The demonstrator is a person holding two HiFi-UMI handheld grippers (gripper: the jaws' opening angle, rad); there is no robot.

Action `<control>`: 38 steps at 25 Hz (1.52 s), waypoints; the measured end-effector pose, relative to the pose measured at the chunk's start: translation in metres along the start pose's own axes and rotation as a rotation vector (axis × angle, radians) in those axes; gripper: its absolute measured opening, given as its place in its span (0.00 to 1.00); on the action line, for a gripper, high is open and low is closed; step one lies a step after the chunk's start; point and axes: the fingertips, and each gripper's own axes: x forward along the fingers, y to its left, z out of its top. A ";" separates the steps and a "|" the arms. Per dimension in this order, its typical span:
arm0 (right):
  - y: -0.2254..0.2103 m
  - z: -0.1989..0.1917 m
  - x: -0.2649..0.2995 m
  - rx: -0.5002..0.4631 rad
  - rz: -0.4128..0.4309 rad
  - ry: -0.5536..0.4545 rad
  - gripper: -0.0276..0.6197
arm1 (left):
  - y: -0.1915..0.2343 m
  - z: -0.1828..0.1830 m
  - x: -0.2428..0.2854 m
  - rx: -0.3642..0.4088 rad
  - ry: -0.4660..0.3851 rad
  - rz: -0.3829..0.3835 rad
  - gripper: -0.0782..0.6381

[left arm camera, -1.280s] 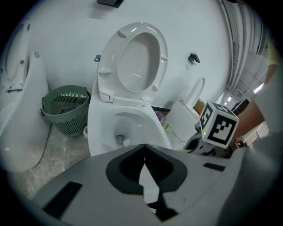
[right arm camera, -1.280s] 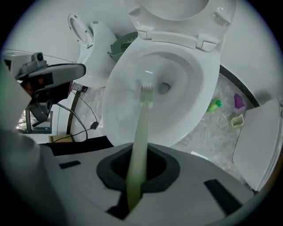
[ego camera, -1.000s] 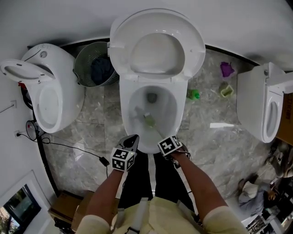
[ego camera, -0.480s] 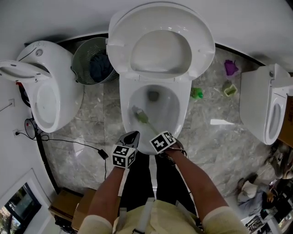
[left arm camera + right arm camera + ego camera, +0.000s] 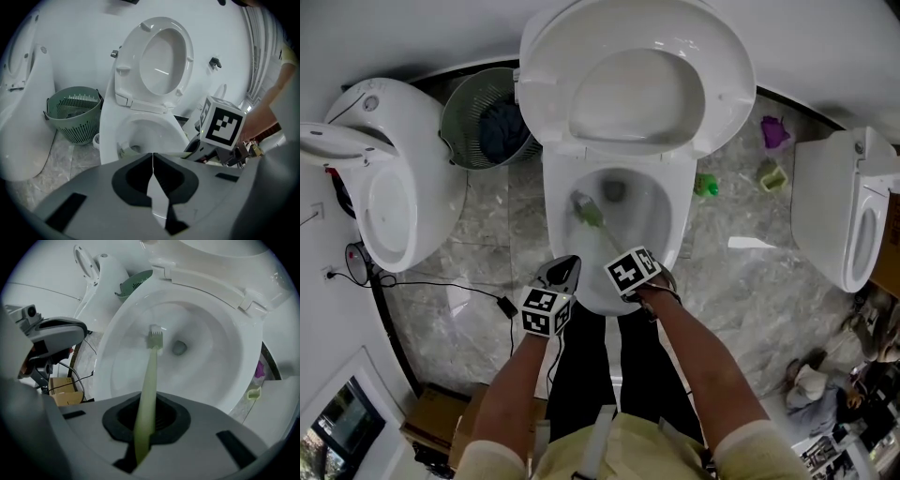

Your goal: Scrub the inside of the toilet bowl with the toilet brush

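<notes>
The white toilet bowl (image 5: 667, 236) stands open in front of me, its seat and lid (image 5: 637, 75) raised. My right gripper (image 5: 630, 265) is shut on the pale green toilet brush (image 5: 149, 376). The brush head (image 5: 587, 210) presses against the bowl's inner left wall, left of the drain hole (image 5: 178, 348). My left gripper (image 5: 561, 274) hangs shut and holds nothing, just outside the bowl's front left rim. In the left gripper view the bowl (image 5: 157, 133) lies ahead with the right gripper's marker cube (image 5: 223, 124) beside it.
A green waste basket (image 5: 487, 131) stands left of the toilet. Another white toilet (image 5: 380, 187) is at the far left, a third (image 5: 848, 211) at the right. Small green and purple items (image 5: 769, 150) and a black cable (image 5: 441, 298) lie on the marble floor.
The brush head has slid from the bowl's near left wall up and away toward the far left side. Both grippers have shifted slightly forward.
</notes>
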 end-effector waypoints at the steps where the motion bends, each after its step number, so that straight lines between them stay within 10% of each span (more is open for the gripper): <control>1: -0.003 0.003 0.000 0.000 -0.005 -0.003 0.09 | 0.001 0.001 0.001 -0.001 -0.002 -0.002 0.13; 17: -0.077 0.024 -0.013 0.063 -0.143 -0.001 0.09 | -0.021 0.000 0.017 0.008 -0.004 -0.057 0.13; 38: -0.086 -0.049 -0.019 0.095 -0.217 0.041 0.09 | -0.016 0.005 0.014 0.005 -0.023 -0.028 0.13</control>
